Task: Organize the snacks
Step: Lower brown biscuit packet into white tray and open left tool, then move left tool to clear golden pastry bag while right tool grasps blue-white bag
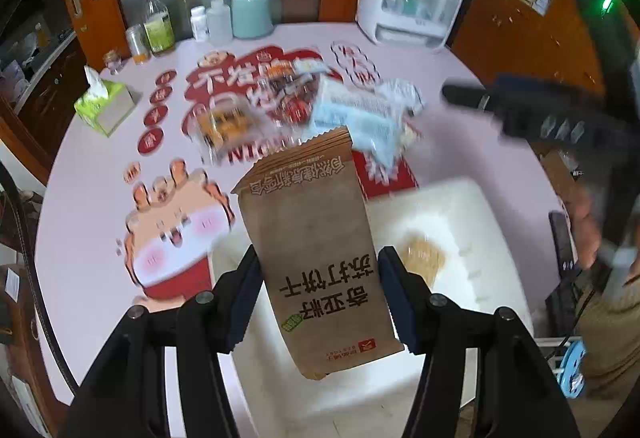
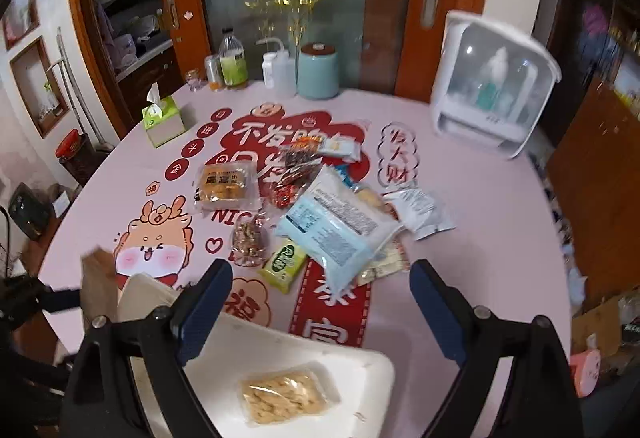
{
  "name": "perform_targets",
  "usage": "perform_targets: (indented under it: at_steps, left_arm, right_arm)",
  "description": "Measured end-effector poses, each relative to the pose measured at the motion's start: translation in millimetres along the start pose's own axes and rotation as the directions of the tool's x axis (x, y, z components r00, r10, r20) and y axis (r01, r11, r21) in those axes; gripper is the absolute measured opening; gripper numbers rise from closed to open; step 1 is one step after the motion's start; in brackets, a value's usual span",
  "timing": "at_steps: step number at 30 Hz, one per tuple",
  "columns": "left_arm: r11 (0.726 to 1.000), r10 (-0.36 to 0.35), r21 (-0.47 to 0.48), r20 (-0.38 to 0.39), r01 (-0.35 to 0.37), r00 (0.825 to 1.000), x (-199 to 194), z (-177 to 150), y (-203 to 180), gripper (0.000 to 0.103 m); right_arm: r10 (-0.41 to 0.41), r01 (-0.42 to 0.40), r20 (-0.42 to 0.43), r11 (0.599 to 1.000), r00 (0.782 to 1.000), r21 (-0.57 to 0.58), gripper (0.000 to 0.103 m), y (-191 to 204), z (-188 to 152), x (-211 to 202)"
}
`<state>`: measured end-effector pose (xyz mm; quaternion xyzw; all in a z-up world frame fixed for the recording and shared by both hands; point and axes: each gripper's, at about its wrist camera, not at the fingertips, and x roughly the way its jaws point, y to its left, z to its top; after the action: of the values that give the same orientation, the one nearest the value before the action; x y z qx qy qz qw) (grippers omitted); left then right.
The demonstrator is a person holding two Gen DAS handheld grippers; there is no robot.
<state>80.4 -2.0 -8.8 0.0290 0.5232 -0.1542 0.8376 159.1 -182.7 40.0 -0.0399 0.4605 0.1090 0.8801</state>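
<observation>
A brown paper packet [image 1: 316,262] with black lettering is showing against a pale pink tablecloth [image 2: 480,206] printed with red festive motifs; the bin [image 2: 360,370] is showing white.

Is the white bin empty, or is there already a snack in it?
Not empty. One clear packet of pale snacks lies flat on the floor of the white bin; nothing else shows inside.

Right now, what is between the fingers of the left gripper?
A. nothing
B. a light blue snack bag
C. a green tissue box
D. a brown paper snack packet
D: in the left wrist view the left gripper is closed on the brown paper snack packet, above the white bin.
</observation>
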Motion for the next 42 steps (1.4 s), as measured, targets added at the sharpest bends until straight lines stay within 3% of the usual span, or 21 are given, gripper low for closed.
perform_targets:
  at_steps: [4, 8, 12, 13, 15, 17, 22, 26, 29, 32, 35, 37, 39, 42]
  left_arm:
    - [0.997, 0.075, -0.007, 0.028, -0.074, 0.997, 19, -30, -5, 0.057]
    - [0.981, 0.191, -0.011, 0.092, -0.191, 0.977, 32, -43, -5, 0.058]
    - [0.969, 0.247, -0.035, 0.131, -0.245, 0.960, 37, -49, -2, 0.059]
    - [0.967, 0.254, -0.031, 0.144, -0.252, 0.956, 35, -49, -3, 0.062]
    - [0.963, 0.269, -0.014, 0.175, -0.270, 0.947, 30, -52, -8, 0.083]
    - [0.957, 0.283, -0.004, 0.209, -0.289, 0.936, 22, -55, -12, 0.091]
    - [0.956, 0.289, -0.011, 0.232, -0.294, 0.929, 3, -57, -13, 0.092]
    - [0.963, 0.269, -0.053, 0.251, -0.265, 0.930, -16, -53, 0, 0.092]
    - [0.957, 0.290, -0.077, 0.279, -0.280, 0.915, -32, -41, 11, 0.092]
    - [0.944, 0.328, -0.077, 0.324, -0.321, 0.888, -49, -25, 18, 0.092]
    - [0.925, 0.365, -0.056, 0.410, -0.376, 0.836, -75, -5, 21, 0.092]
    - [0.913, 0.380, -0.040, 0.442, -0.405, 0.813, -90, 9, 22, 0.092]
    - [0.919, 0.367, -0.038, 0.454, -0.394, 0.812, -101, 24, 26, 0.092]
    - [0.934, 0.336, -0.048, 0.454, -0.354, 0.825, -117, 54, 37, 0.092]
  right_arm:
    - [-0.018, 0.017, 0.042, 0.999, 0.999, 0.027, 0.091, -5, -21, -19]
    - [-0.028, 0.026, 0.053, 0.998, 0.998, 0.050, 0.091, -7, -46, -28]
    - [-0.037, 0.032, 0.058, 0.996, 0.998, 0.083, 0.091, -6, -67, -32]
    - [-0.035, 0.030, 0.053, 0.996, 0.998, 0.090, 0.091, -6, -72, -33]
    - [-0.042, 0.037, 0.045, 0.994, 0.998, 0.105, 0.091, -5, -82, -34]
    - [-0.054, 0.048, 0.044, 0.992, 0.998, 0.112, 0.091, -3, -90, -37]
    - [-0.097, 0.089, 0.062, 0.989, 0.993, 0.115, 0.091, -1, -97, -51]
    - [-0.115, 0.099, 0.132, 0.988, 0.985, 0.118, 0.091, 0, -93, -72]
    - [-0.152, 0.134, 0.197, 0.986, 0.969, 0.104, 0.091, 3, -85, -87]
    - [-0.170, 0.155, 0.243, 0.985, 0.955, 0.081, 0.091, 3, -69, -97]
    - [-0.143, 0.130, 0.280, 0.989, 0.949, 0.063, 0.091, -2, -52, -107]
    - [-0.129, 0.119, 0.316, 0.992, 0.940, 0.050, 0.091, -8, -35, -118]
    - [-0.118, 0.106, 0.335, 0.993, 0.935, 0.054, 0.091, -14, -19, -127]
    - [-0.096, 0.077, 0.378, 0.995, 0.921, 0.065, 0.091, -29, 13, -140]
